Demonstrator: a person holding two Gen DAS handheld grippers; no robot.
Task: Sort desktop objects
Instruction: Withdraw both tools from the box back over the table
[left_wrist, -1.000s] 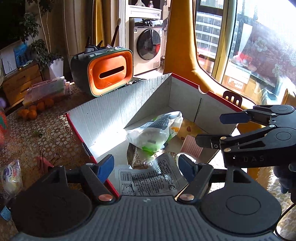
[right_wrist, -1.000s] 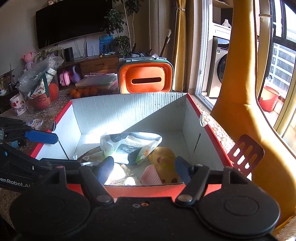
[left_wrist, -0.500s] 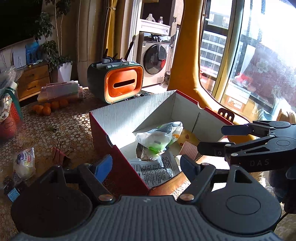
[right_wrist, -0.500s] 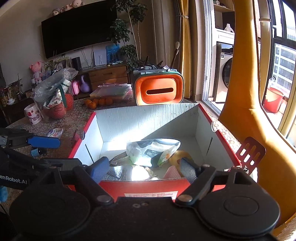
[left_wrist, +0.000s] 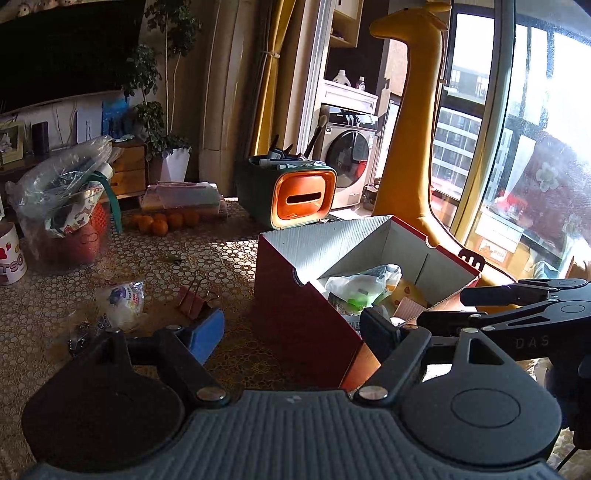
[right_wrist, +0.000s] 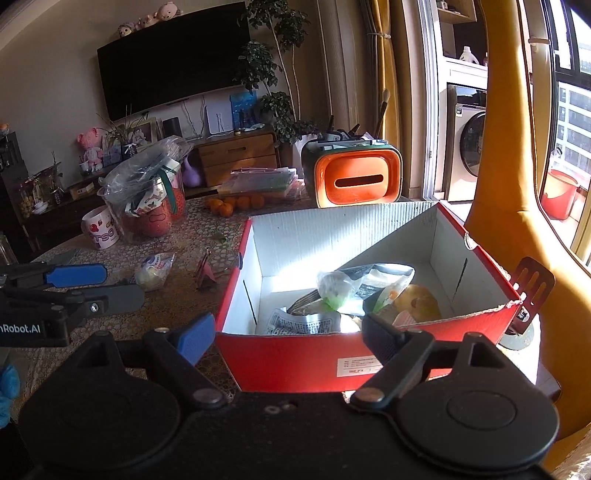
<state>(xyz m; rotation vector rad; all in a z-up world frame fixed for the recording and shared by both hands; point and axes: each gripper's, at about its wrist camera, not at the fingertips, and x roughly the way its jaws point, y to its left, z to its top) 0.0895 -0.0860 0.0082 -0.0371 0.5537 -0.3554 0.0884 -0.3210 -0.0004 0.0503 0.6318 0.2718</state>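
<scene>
Floral-lace tablecloth (left_wrist: 229, 254) w/ red box (right_wrist: 295, 354), oranges (right_wrist: 236, 205), TV (right_wrist: 173, 55) behind.

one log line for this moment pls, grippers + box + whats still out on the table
left gripper: open, empty | right gripper: opening, empty | red box: holds packets | binder clip, snack packet: on table, outside box

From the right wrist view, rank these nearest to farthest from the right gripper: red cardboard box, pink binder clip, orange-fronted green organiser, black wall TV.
1. Red cardboard box, directly ahead.
2. Pink binder clip, left on the table.
3. Orange-fronted green organiser, behind the box.
4. Black wall TV, far wall.
</scene>
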